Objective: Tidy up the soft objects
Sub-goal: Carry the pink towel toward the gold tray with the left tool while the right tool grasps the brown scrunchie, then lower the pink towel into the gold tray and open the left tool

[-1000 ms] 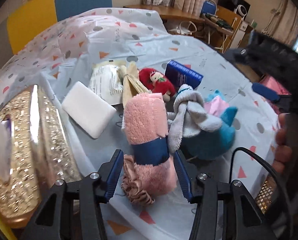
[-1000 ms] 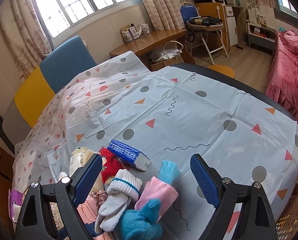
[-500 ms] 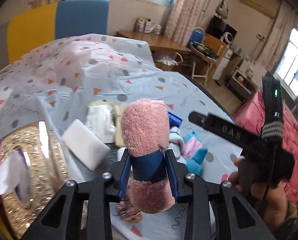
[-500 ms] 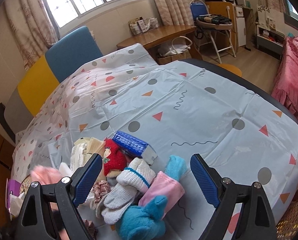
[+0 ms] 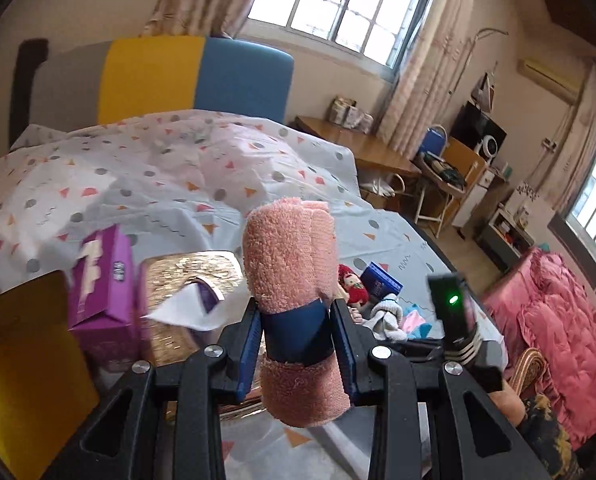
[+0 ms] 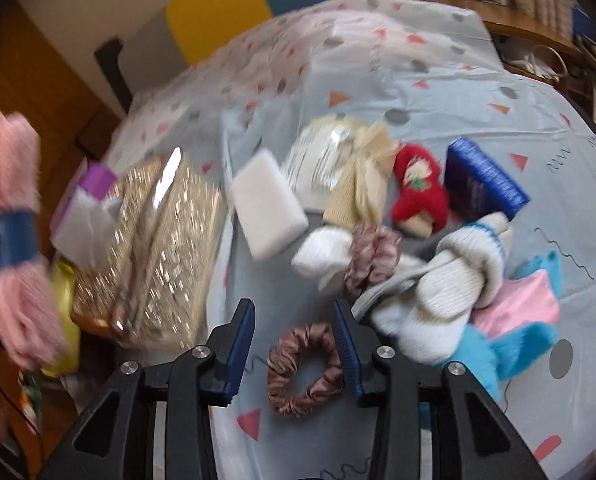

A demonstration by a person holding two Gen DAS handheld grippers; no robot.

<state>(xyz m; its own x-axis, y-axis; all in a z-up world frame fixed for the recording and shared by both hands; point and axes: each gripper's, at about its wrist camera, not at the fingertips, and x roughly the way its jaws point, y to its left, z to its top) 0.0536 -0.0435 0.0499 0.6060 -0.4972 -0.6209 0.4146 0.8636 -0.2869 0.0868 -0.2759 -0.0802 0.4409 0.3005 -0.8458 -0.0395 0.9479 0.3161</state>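
The left gripper was clamped tight, raised and angled downward. The right gripper pointed steeply down, its jaws just narrowing, pads still pressing on nothing.

purple tissue box | gold sequinned box | blue book | patterned tablecloth

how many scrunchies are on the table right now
2. One brown satin scrunchie lies flat on the tablecloth between the right gripper's fingers. A paler one rests against the white socks. More may hide under the pile.
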